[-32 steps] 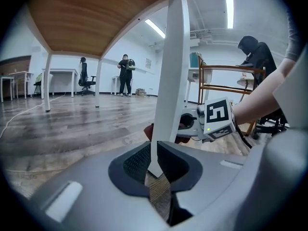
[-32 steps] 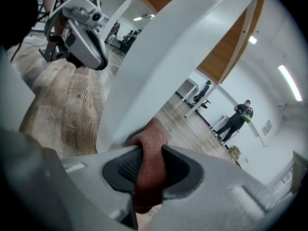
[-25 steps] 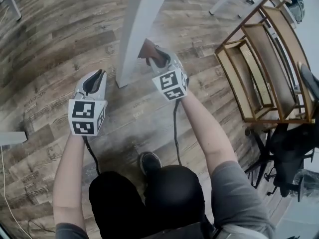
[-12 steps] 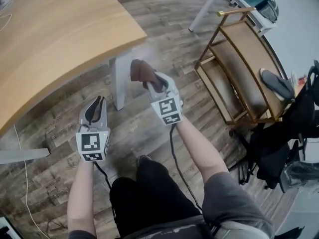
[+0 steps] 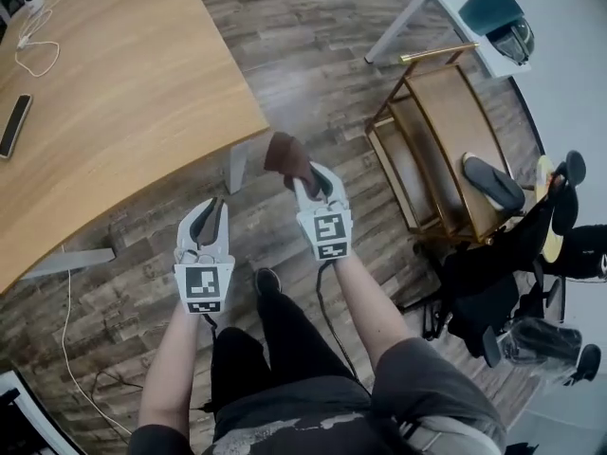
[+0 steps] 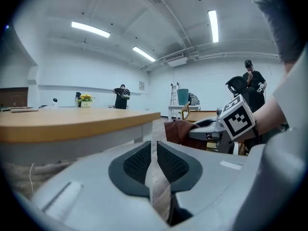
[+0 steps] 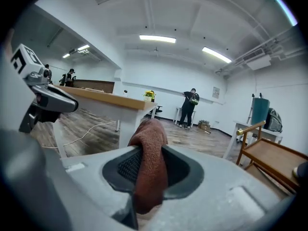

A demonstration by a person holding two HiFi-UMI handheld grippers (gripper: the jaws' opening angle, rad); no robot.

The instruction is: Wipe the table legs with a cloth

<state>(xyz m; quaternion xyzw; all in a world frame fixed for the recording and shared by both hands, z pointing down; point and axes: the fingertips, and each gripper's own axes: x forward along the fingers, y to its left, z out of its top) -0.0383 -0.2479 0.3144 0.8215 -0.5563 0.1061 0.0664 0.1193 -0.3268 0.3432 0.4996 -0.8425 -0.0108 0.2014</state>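
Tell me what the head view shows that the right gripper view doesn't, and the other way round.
Only the head view: a dark flat device and a white cable lying on the table top, plus the person's shoe on the floor.
Only the right gripper view: ceiling lights, yellow flowers, and a person standing across the room.
Both: the brown cloth pinched in the right tool, the left tool, the wooden table and the wooden rack.
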